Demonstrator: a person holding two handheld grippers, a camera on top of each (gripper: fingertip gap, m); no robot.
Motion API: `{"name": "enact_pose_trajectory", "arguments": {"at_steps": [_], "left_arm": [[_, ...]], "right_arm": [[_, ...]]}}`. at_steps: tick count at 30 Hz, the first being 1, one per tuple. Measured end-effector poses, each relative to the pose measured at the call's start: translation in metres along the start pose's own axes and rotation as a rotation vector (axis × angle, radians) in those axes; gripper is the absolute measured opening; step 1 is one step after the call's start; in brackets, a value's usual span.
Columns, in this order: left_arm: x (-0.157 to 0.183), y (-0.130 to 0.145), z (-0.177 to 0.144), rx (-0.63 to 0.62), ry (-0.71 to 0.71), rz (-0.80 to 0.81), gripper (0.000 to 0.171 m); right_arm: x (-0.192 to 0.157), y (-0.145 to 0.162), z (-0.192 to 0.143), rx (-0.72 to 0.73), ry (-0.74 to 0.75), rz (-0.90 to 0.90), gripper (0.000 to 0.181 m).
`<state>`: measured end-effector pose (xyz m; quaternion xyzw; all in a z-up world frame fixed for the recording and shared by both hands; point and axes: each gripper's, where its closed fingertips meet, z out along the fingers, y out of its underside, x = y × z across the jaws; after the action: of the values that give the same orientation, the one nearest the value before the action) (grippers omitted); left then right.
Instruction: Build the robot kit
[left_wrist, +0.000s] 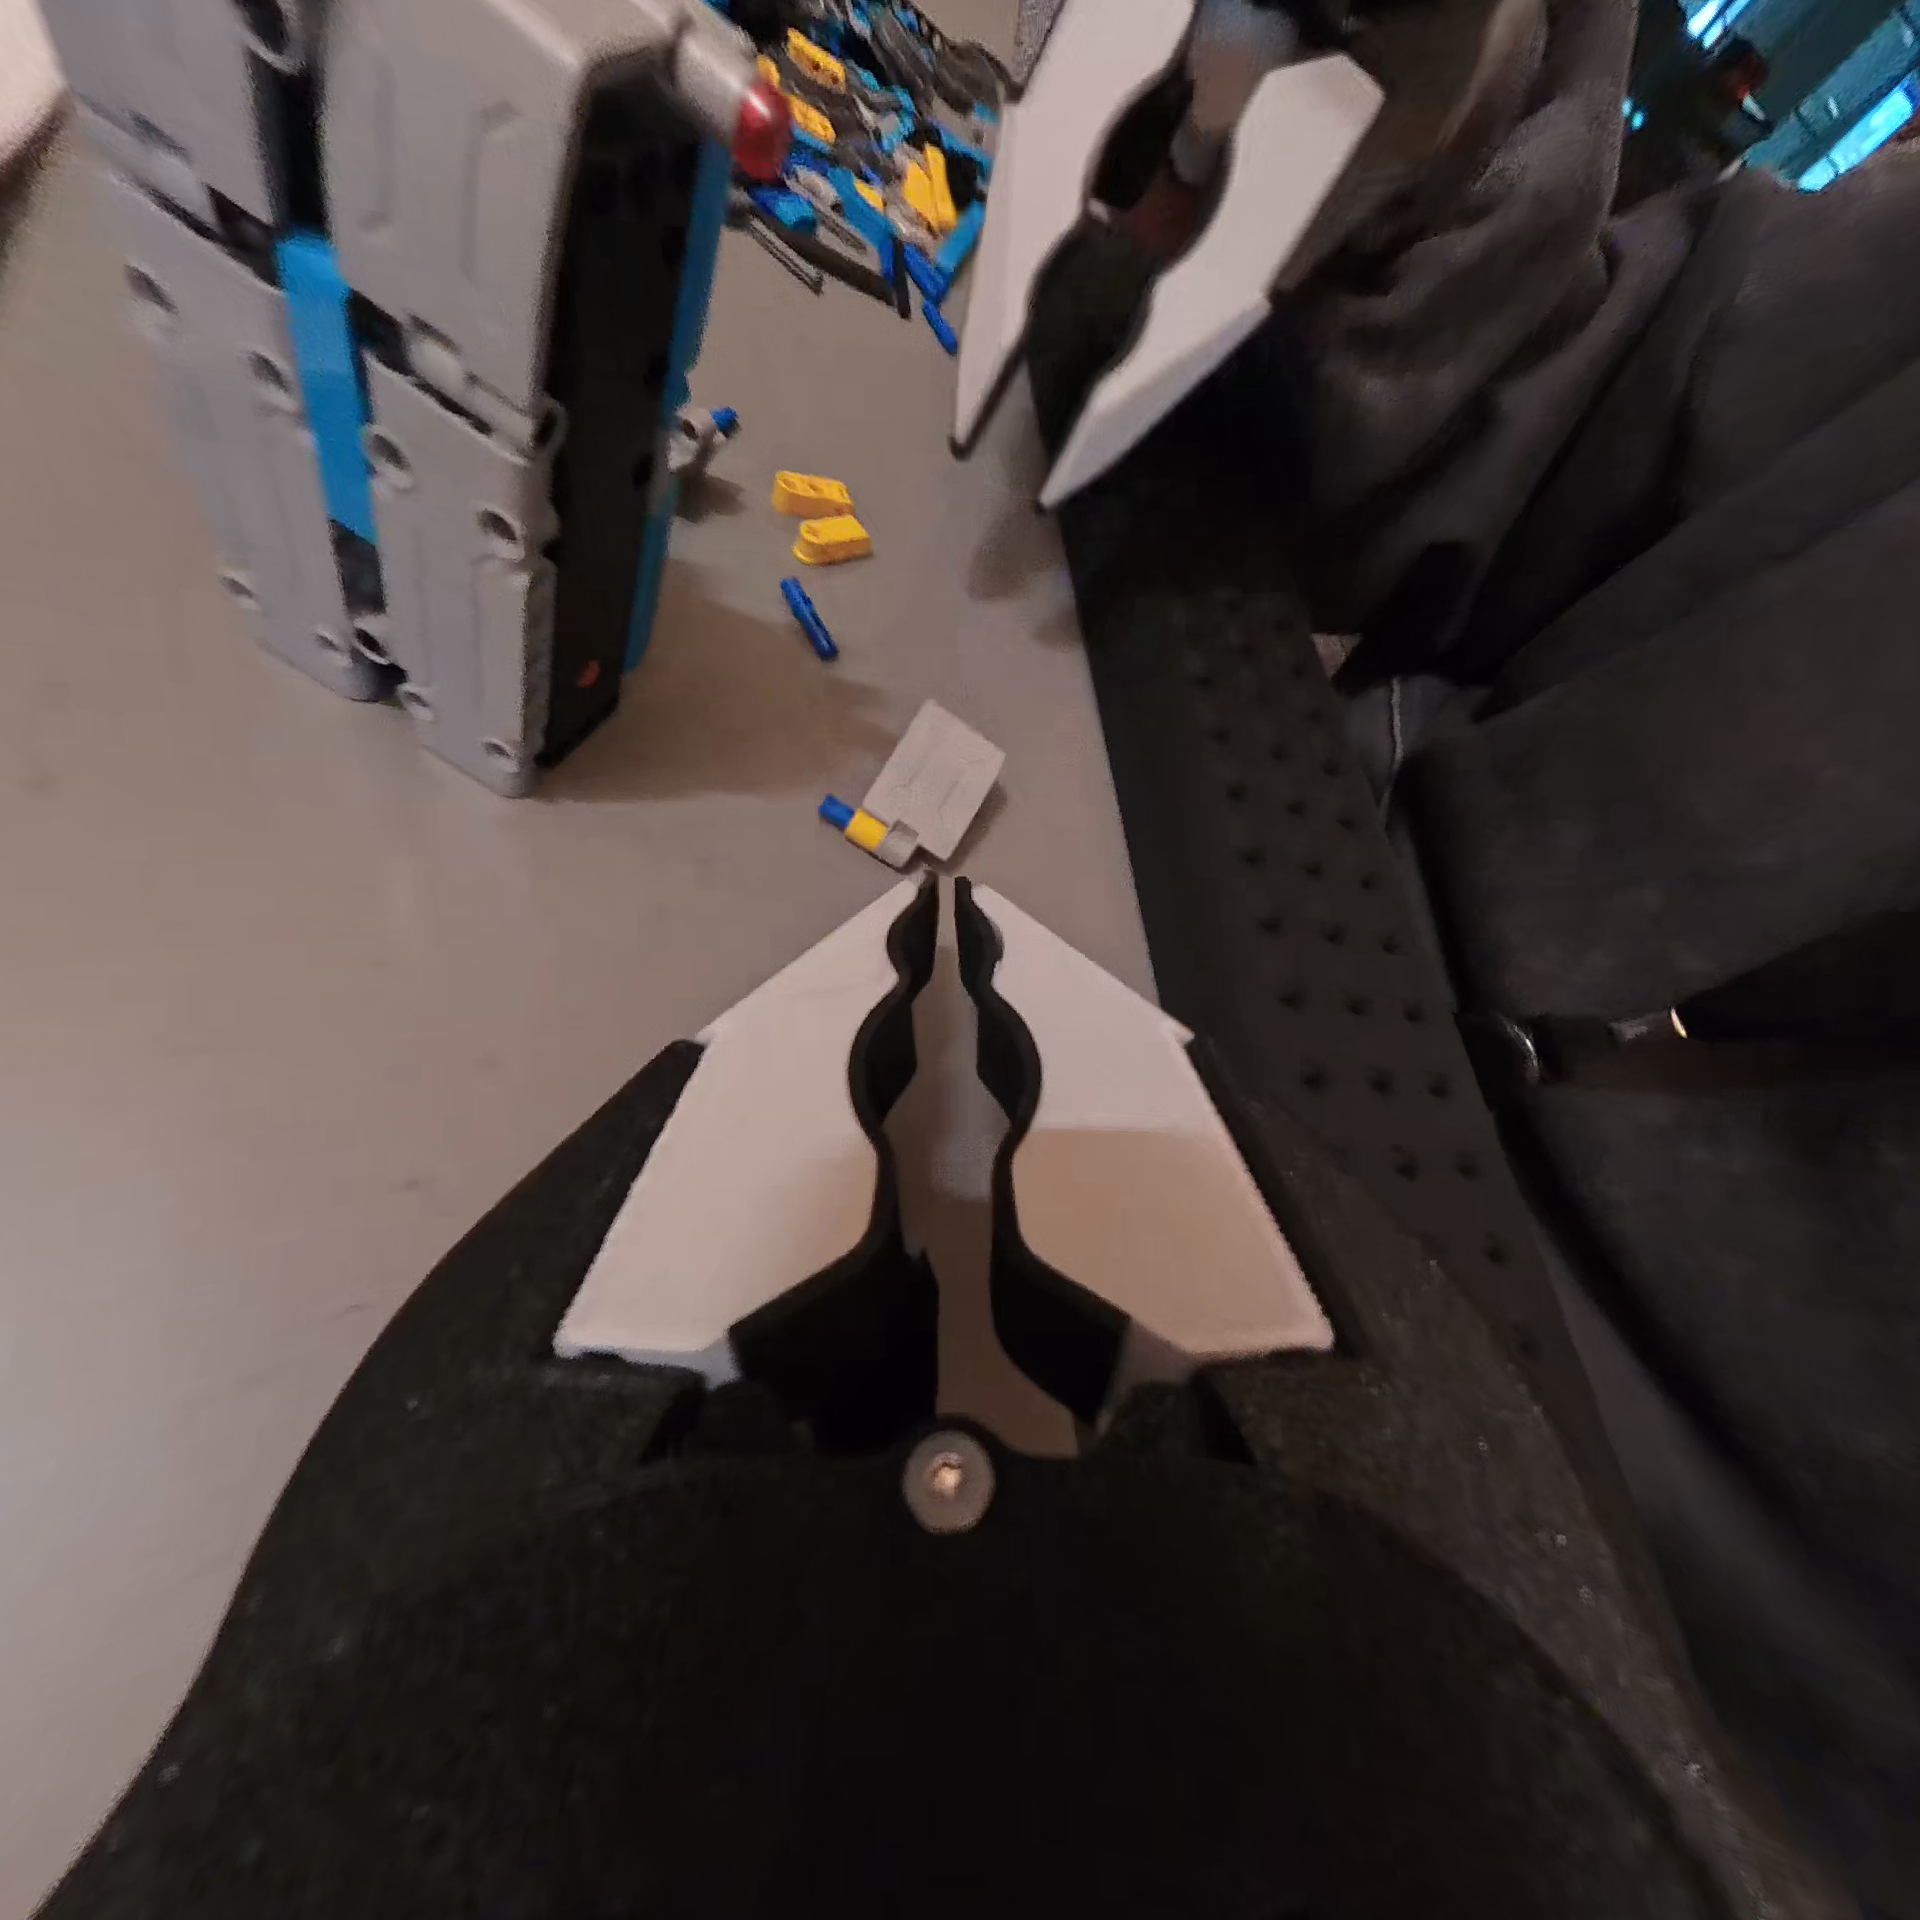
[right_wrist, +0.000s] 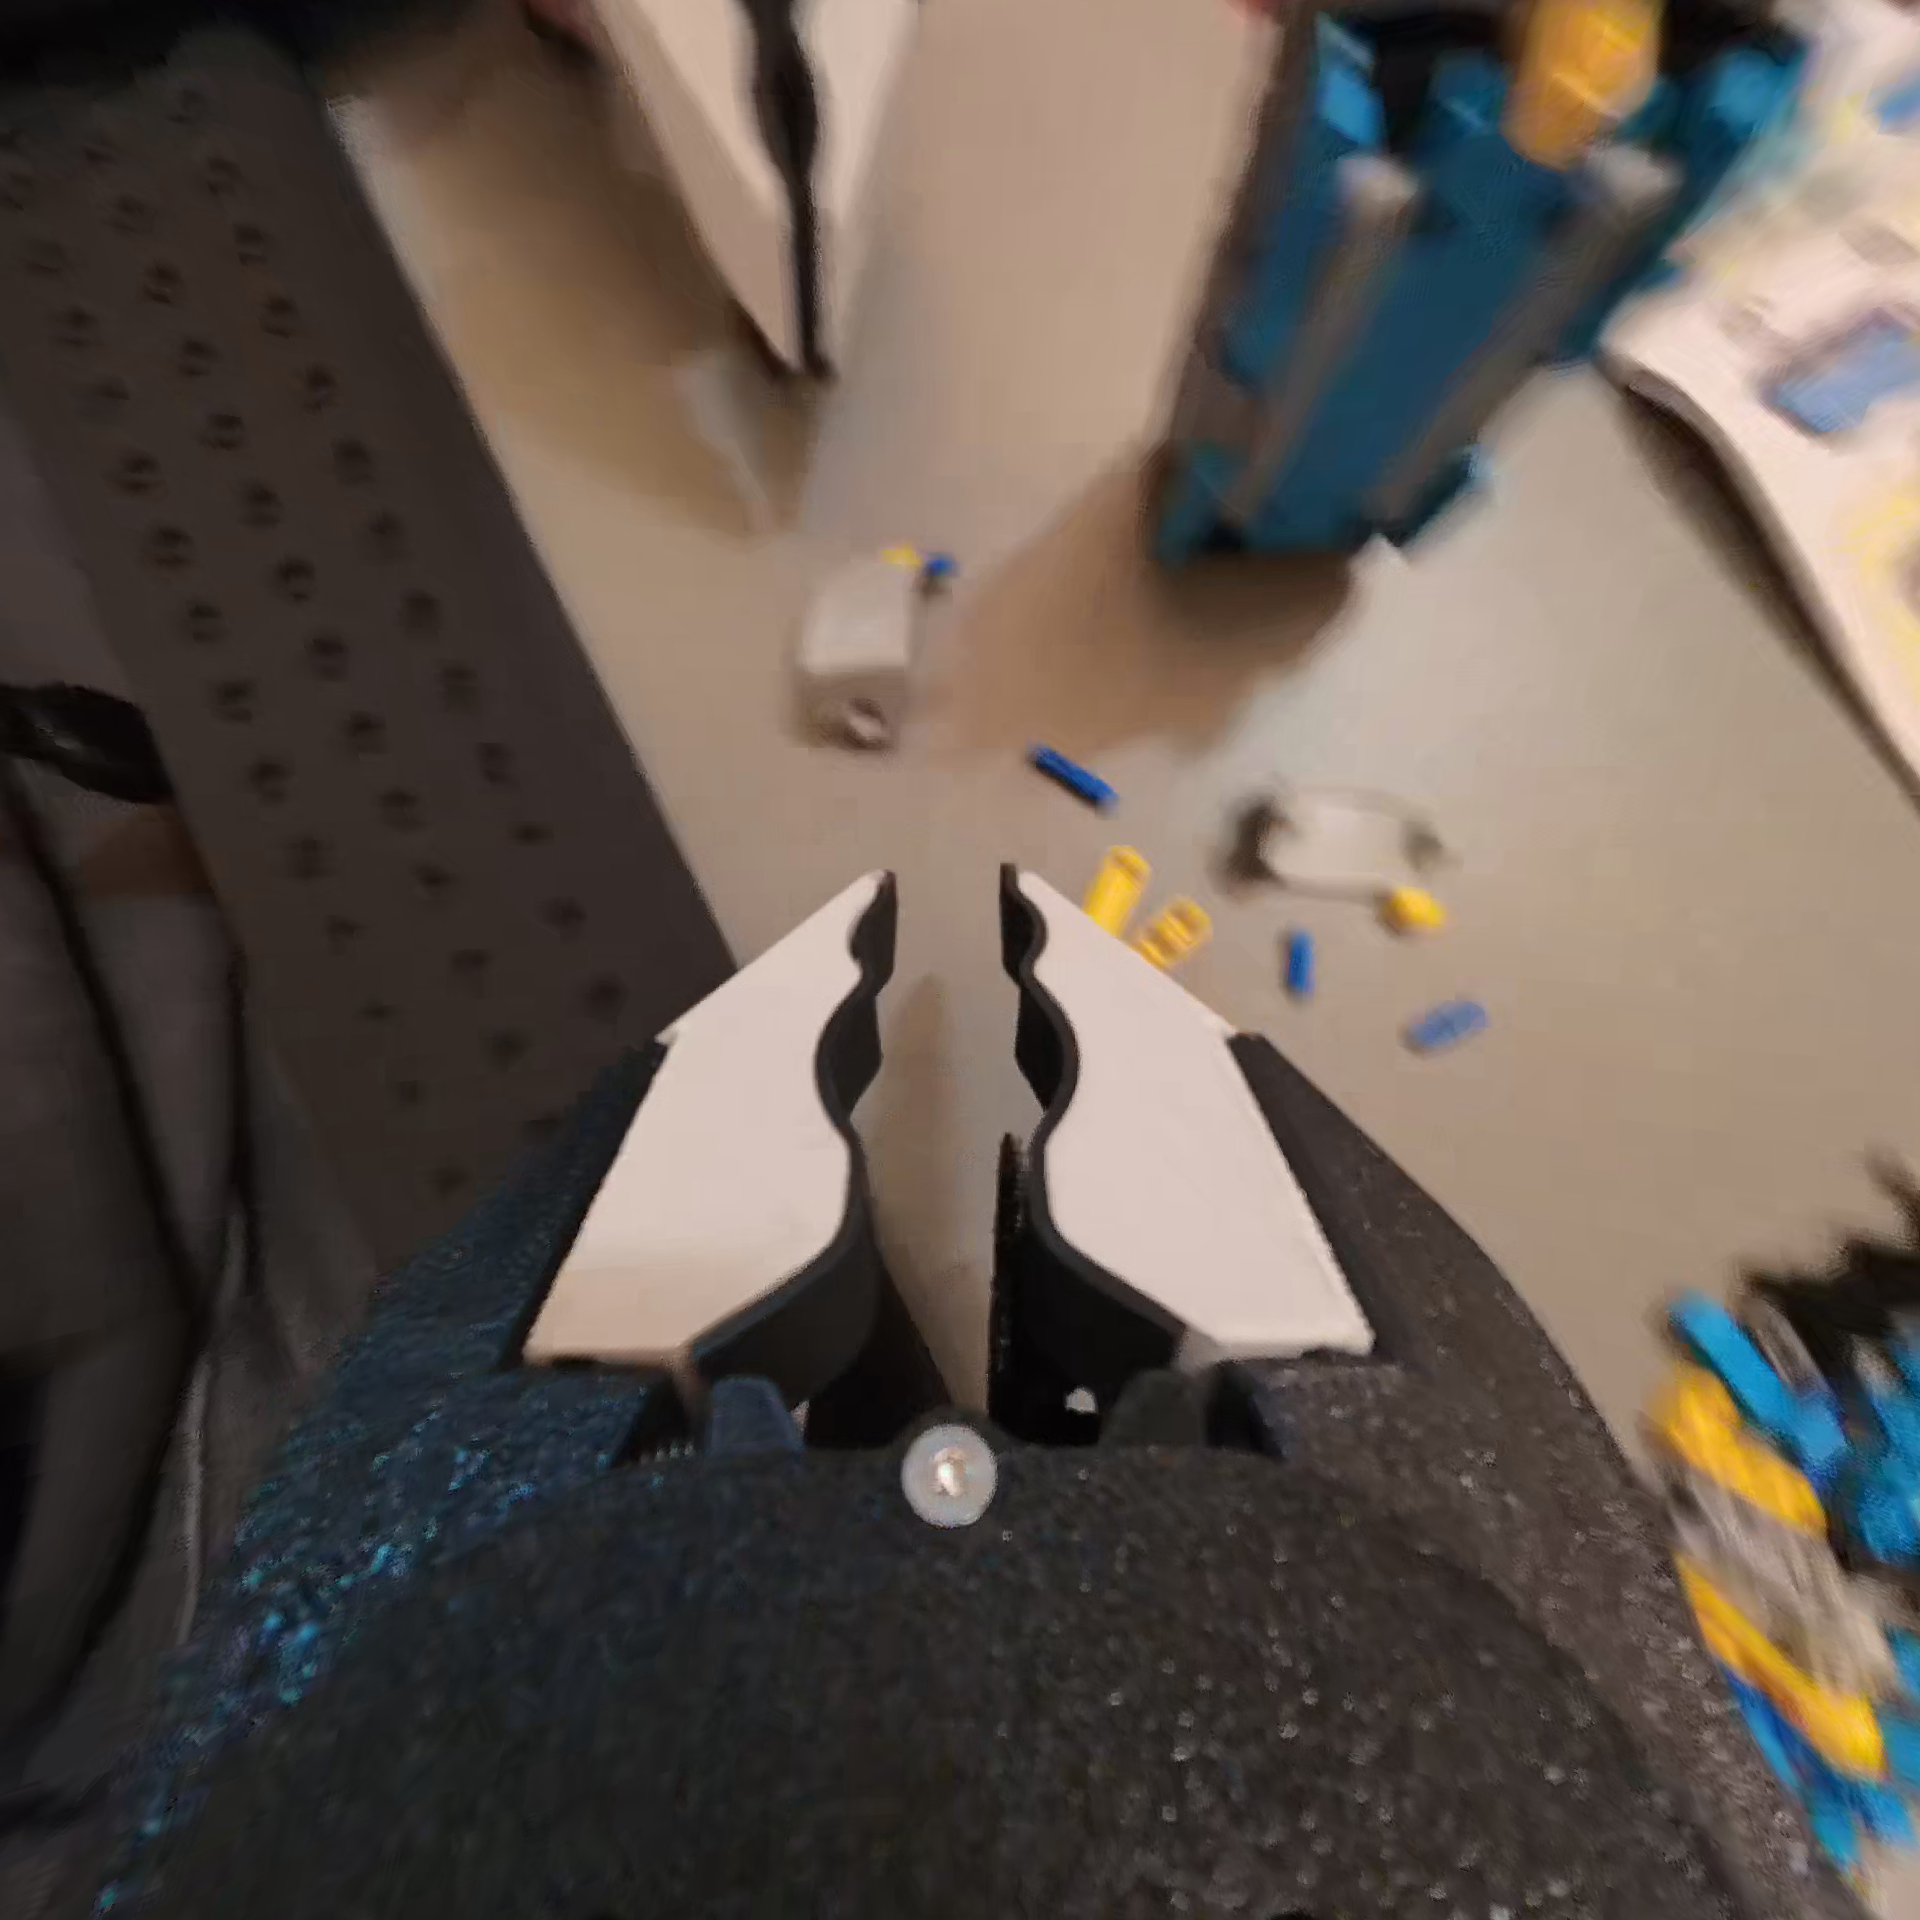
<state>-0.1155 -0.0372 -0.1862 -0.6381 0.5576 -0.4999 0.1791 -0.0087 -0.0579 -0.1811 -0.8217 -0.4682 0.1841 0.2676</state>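
left gripper (left_wrist: 947, 885) nearly closed, empty, tips just short of small grey panel (left_wrist: 940, 781) with blue-yellow pin (left_wrist: 854, 823) on beige table (left_wrist: 208, 1039); tall grey-blue block build (left_wrist: 416, 416) stands upper left.

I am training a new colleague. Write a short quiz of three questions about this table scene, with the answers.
1. True or false: the left gripper holds a yellow piece.
2. Which lies nearest the left gripper's tips? A) grey panel B) booklet C) blue pin
3. Fill in: the two yellow pieces lie ____ each other on the table.

Key:
1. False: its jaws are nearly closed, with nothing between them.
2. A.
3. Beside. The right gripper is open and empty too.
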Motion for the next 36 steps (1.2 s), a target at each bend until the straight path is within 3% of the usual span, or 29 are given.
{"name": "enact_pose_trajectory", "arguments": {"at_steps": [2, 4, 10, 18, 25, 31, 33, 36], "left_arm": [[-0.004, -0.009, -0.004, 0.051, -0.018, 0.001, 0.002], [-0.008, -0.019, -0.01, 0.121, -0.032, 0.006, 0.002], [-0.017, -0.042, -0.028, 0.286, -0.081, 0.015, 0.002], [-0.015, -0.04, -0.025, 0.271, -0.087, 0.035, 0.002], [-0.014, -0.041, -0.025, 0.272, -0.086, 0.038, 0.002], [-0.016, -0.04, -0.025, 0.27, -0.087, 0.028, 0.003], [-0.015, -0.04, -0.025, 0.269, -0.09, 0.032, 0.004], [-0.014, -0.041, -0.023, 0.27, -0.09, 0.041, 0.007]], "right_arm": [[0.025, 0.017, -0.006, -0.013, 0.079, 0.095, 0.023], [0.028, 0.021, 0.004, -0.003, 0.062, 0.165, 0.03], [0.046, 0.033, 0.017, -0.007, 0.151, 0.175, 0.029], [0.029, 0.008, 0.02, 0.056, 0.151, 0.048, 0.019], [0.036, 0.016, 0.029, 0.017, 0.142, 0.099, 0.018], [0.035, 0.017, 0.033, -0.021, 0.173, 0.031, 0.008], [0.033, 0.008, 0.03, 0.018, 0.175, 0.016, 0.008], [0.019, -0.031, 0.017, 0.219, 0.138, -0.012, 0.008]]}}
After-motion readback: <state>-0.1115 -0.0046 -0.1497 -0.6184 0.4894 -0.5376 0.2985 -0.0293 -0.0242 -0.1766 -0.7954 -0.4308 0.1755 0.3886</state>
